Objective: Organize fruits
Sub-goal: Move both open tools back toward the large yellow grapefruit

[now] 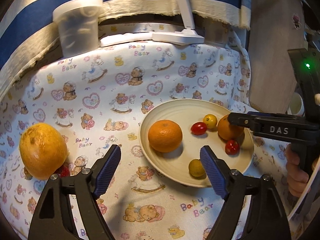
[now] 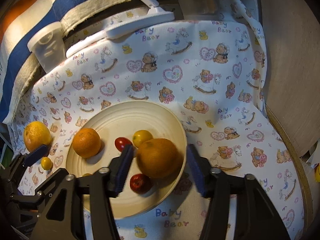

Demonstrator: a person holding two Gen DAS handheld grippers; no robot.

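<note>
With the right gripper (image 2: 159, 165) spread around an orange (image 2: 158, 158) resting in the plate (image 2: 128, 108), the placing step appears complete, and the spread, empty left gripper (image 1: 160, 170) should next collect the large orange fruit (image 1: 43, 151) lying on the cloth (image 1: 120, 80).

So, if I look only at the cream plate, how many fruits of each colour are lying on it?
On the plate:
orange fruits: 2
red tomatoes: 2
yellow tomatoes: 2
Total: 6
</note>
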